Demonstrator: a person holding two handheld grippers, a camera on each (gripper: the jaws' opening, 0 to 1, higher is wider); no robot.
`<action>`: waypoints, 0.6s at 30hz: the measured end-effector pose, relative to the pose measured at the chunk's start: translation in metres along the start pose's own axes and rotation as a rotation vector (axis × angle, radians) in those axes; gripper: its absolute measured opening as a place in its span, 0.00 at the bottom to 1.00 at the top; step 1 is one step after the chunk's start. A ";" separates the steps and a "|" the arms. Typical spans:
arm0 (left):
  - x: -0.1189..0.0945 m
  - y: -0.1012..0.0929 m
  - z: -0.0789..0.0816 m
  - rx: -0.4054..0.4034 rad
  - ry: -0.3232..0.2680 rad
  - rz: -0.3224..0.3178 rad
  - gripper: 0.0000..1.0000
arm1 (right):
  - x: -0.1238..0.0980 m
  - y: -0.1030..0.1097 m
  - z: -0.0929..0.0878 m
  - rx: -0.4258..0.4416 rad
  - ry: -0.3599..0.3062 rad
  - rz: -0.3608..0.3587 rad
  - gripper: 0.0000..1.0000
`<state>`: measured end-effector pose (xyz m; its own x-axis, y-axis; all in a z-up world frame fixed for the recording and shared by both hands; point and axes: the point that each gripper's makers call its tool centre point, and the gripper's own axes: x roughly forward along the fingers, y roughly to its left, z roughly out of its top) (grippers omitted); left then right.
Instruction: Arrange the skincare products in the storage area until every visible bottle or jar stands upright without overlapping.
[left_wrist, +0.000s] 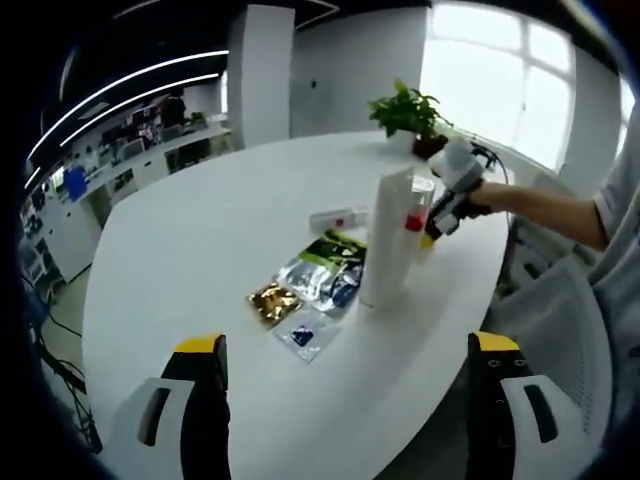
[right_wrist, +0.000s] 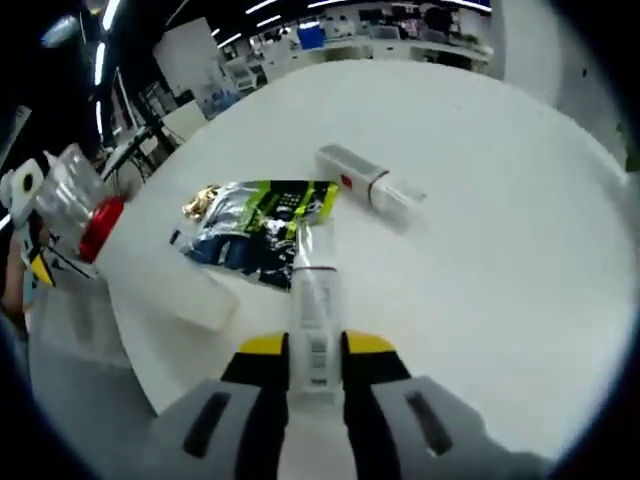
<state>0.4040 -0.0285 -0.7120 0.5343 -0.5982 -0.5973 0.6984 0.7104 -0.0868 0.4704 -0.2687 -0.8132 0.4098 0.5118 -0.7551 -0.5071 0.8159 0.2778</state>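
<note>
A tall white bottle (left_wrist: 385, 240) stands upright on the white table (left_wrist: 200, 230). A clear piece with a red part (left_wrist: 414, 215) shows by its top; I cannot tell whether it is a separate bottle. A white tube (left_wrist: 338, 218) lies flat behind the bottle. My right gripper (left_wrist: 428, 235) hovers just right of the bottle. In the right gripper view, the right gripper (right_wrist: 315, 350) is shut on a slim clear tube (right_wrist: 312, 300) with a red band, held over the table. Beyond it lie the white tube (right_wrist: 365, 185) and, at left, the white bottle (right_wrist: 170, 285). My left gripper (left_wrist: 347, 390) is open, holding nothing.
Several foil sachets (left_wrist: 315, 280), green-black, silver, gold and blue, lie flat left of the bottle; the sachets (right_wrist: 260, 225) sit just ahead of the held tube. A potted plant (left_wrist: 408, 115) stands at the far table edge. A person's arm (left_wrist: 550, 210) reaches in from the right.
</note>
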 end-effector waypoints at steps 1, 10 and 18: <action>0.000 -0.001 0.000 0.003 0.003 0.001 0.97 | -0.002 0.000 -0.001 0.020 -0.015 0.010 0.19; 0.002 -0.010 0.001 0.015 0.004 -0.010 0.97 | -0.016 0.012 -0.004 0.161 -0.133 0.115 0.19; 0.002 -0.013 0.004 0.020 -0.009 -0.018 0.97 | -0.032 0.023 -0.002 0.175 -0.203 0.139 0.19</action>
<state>0.3979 -0.0408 -0.7088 0.5259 -0.6142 -0.5884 0.7175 0.6919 -0.0810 0.4443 -0.2672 -0.7839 0.4973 0.6511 -0.5734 -0.4383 0.7589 0.4816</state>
